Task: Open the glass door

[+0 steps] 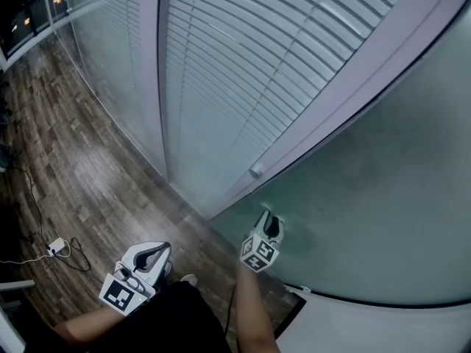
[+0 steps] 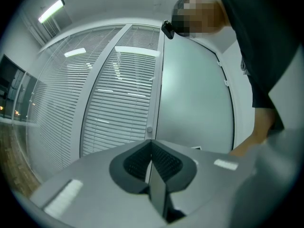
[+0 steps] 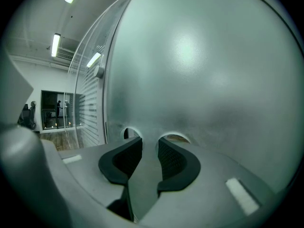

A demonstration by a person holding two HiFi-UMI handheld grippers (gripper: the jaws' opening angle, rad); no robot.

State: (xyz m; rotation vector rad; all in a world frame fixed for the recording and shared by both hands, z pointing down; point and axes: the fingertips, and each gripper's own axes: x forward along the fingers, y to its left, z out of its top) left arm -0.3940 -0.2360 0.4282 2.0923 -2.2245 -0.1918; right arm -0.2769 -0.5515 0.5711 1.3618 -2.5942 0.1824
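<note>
Wood floor (image 1: 88,175) runs along glass walls with blinds (image 1: 221,65). The frosted door (image 1: 383,197) stands at the right of the head view, its edge against the pale frame. The right gripper (image 1: 269,225) has its tips at the door near that edge, jaws slightly apart and clamping nothing that shows. The left gripper (image 1: 158,252) hangs low over the floor, jaws clenched and empty.

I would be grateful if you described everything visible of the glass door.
The glass door is a tall frosted pane, grey-green and matte, standing upright beside a grey frame post. Two small arched clear spots sit near its edge. The right tongs are open, close against its face there; contact is unclear.
</note>
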